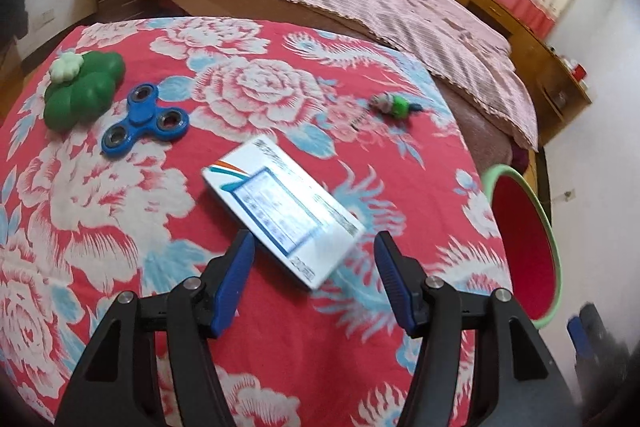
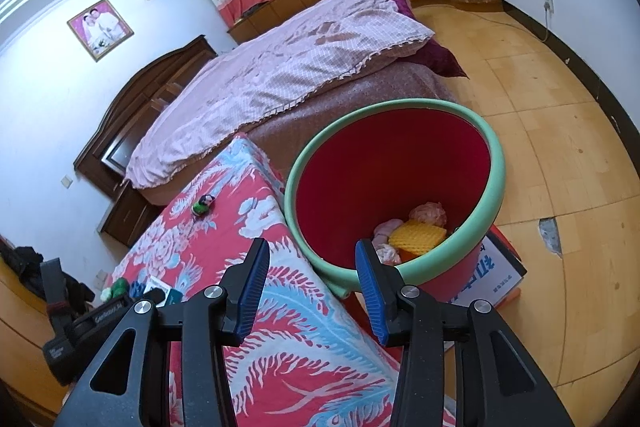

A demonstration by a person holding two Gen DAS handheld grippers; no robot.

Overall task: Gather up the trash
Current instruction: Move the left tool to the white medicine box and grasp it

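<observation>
Left wrist view: my left gripper (image 1: pixel 316 259) is spread wide with nothing held, its blue pads either side of the near end of the white box (image 1: pixel 280 207), which lies flat and skewed on the floral cloth (image 1: pixel 100 227). To take it cleanly I judge I should turn to square the pads against its long edges, then close low. Print on the box is blurred, unreadable. Farther off: blue spinner (image 1: pixel 146 119), green toy (image 1: pixel 82 89), a small wrapper scrap (image 1: pixel 394 105). My right gripper (image 2: pixel 312 267) hangs wide apart too, empty, over the table edge just beside the red bin (image 2: pixel 494 179), which holds crumpled scraps. The carton (image 2: pixel 496 267) under it shows blue characters I cannot make out.
</observation>
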